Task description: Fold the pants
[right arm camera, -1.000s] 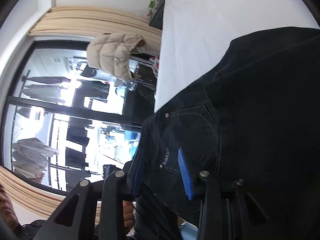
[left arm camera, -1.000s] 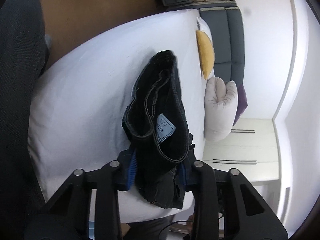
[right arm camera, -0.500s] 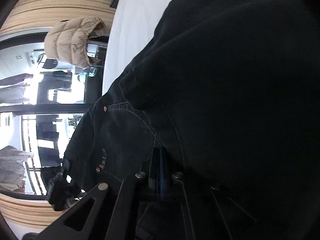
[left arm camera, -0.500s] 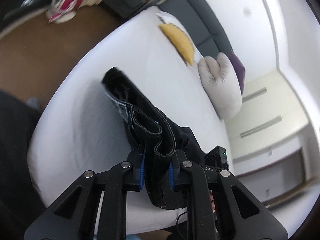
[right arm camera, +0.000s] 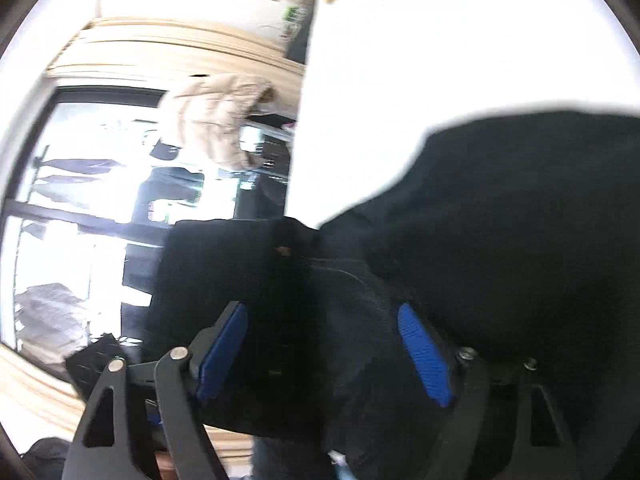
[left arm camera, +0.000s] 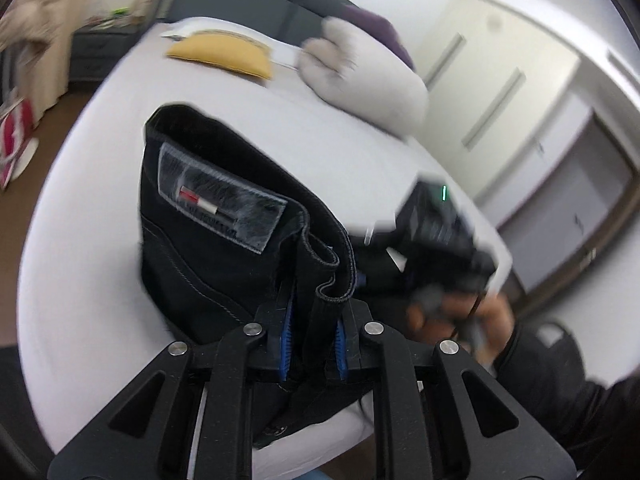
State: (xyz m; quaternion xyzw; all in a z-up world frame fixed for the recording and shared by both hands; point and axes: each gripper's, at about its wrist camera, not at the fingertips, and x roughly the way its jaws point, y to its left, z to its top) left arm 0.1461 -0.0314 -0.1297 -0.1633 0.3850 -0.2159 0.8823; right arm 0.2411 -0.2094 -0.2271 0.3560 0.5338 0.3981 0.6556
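Item: black pants (left arm camera: 224, 240), lying bunched on the white bed (left arm camera: 88, 216), waistband and grey patch label (left arm camera: 218, 204) facing the left wrist camera.

Changes we note against a second ago: the label now shows its outer patch, where an inner tag showed before; the left wrist view has swung so the yellow cushion (left arm camera: 222, 54) and the grey pillow (left arm camera: 368, 80) sit across the top.

Left gripper (left arm camera: 312, 344): jaws clamped on a fold of the waistband, as before.

Right gripper (right arm camera: 324, 354): jaws opening, wide apart where half a second ago they were closed; dark cloth lies between the blue pads (right arm camera: 424, 354), neither pressing it.

Containers: we see none.
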